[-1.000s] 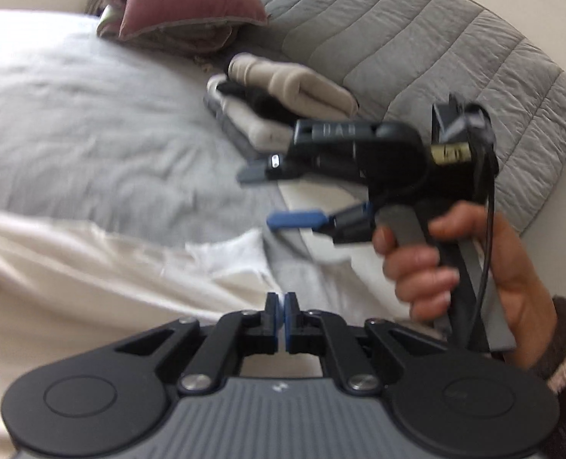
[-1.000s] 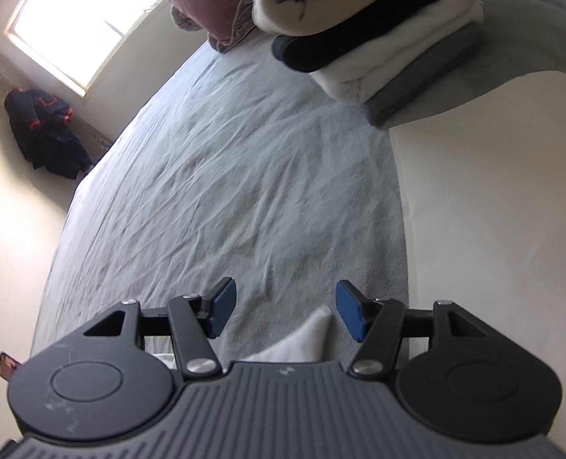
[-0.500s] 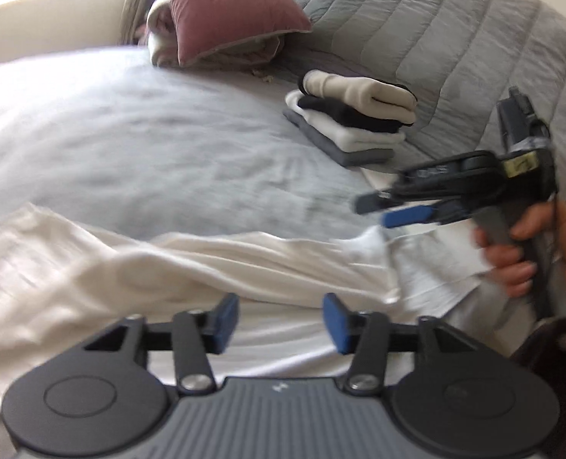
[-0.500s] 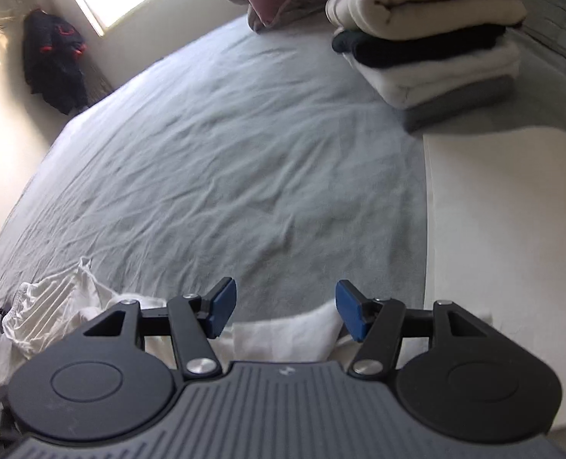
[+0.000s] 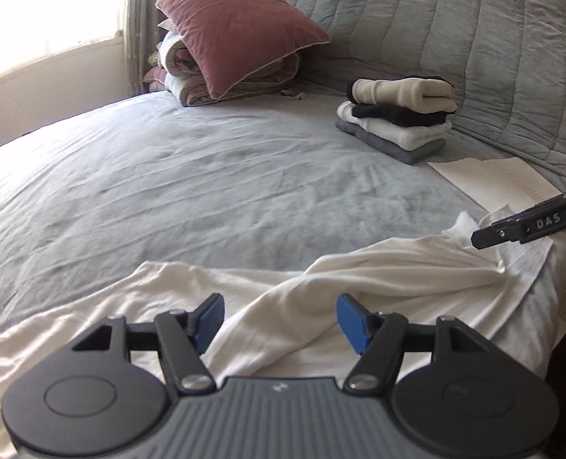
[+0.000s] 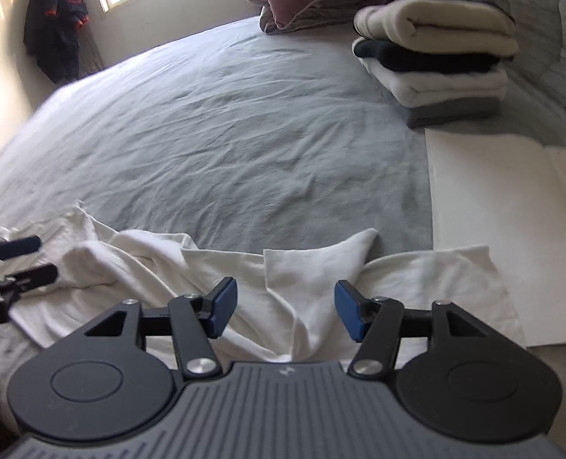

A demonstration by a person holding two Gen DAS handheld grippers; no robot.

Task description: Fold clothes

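Observation:
A crumpled white garment [image 5: 378,275] lies spread along the near edge of the grey bed [image 5: 168,191]. My left gripper [image 5: 281,321] hovers over its left part. Its jaws are opening, and a ridge of the cloth lies below the gap, untouched by the blue pads. My right gripper [image 6: 286,311] hangs over the garment [image 6: 244,267] near its right end. Its jaws are closing, with a raised fold between them that the pads do not press. Each gripper shows at the edge of the other's view: the right gripper [image 5: 531,225] and the left gripper [image 6: 15,260].
A stack of folded clothes [image 5: 397,118] sits at the back right by the quilted grey headboard [image 5: 474,38]. A white sheet [image 6: 512,210] lies flat in front of the stack. A mauve pillow [image 5: 237,46] rests on rolled bedding. A dark jacket [image 6: 55,26] hangs by the window.
My left gripper went from shut to open and swung left, away from the right gripper. The right gripper's jaws have narrowed a little. More of the white garment now shows under both.

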